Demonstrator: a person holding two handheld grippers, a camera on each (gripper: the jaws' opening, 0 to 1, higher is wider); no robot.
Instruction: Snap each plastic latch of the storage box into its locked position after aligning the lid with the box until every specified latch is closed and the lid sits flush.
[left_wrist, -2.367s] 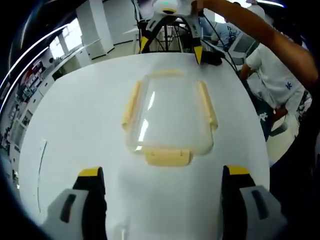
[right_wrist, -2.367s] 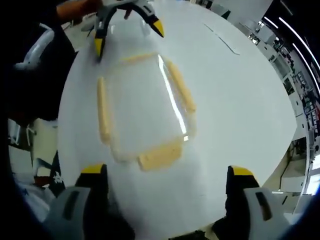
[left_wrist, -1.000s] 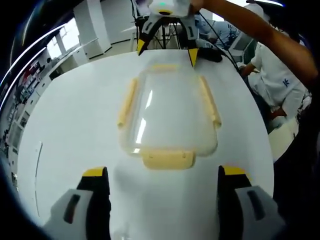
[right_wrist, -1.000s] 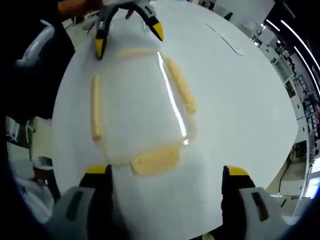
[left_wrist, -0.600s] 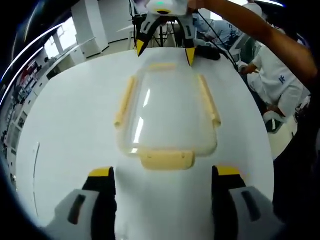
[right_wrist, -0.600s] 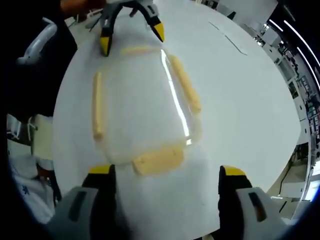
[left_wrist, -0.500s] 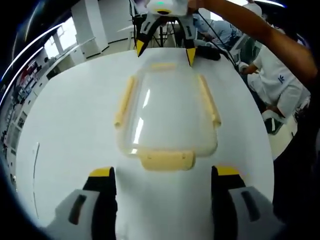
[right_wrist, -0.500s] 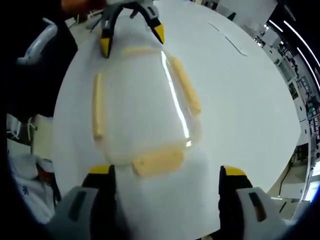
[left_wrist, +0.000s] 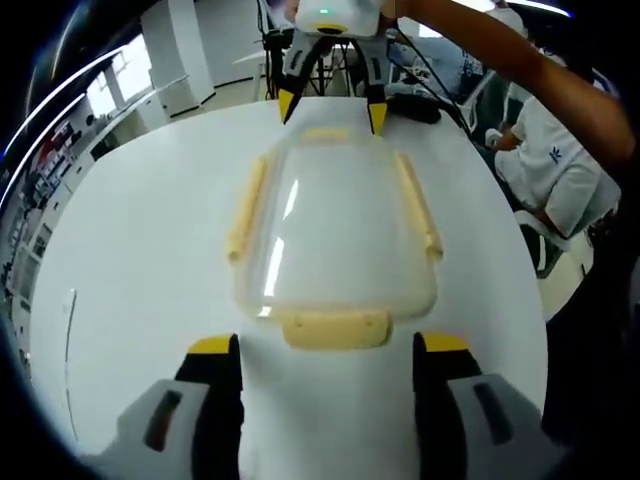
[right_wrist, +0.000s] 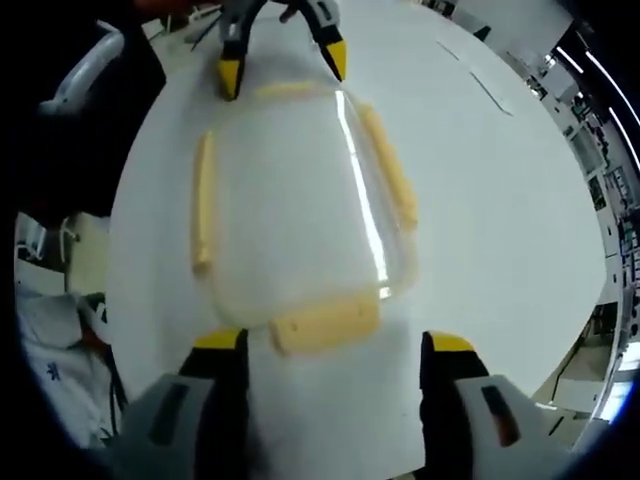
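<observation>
The clear storage box (left_wrist: 335, 235) lies mid-surface on the round white surface (left_wrist: 140, 250), its lid on. In the left gripper view, the left claw (left_wrist: 326, 350) is spread wide, its yellow-tipped jaws flanking the near cream latch (left_wrist: 335, 329) at 6 o'clock without touching it. The right claw (left_wrist: 332, 108) stands open at 12 o'clock around the far latch (left_wrist: 325, 133). In the right gripper view (seen from the opposite end), the right claw (right_wrist: 333, 348) brackets its latch (right_wrist: 325, 324), the left claw (right_wrist: 283, 62) at 12 o'clock.
</observation>
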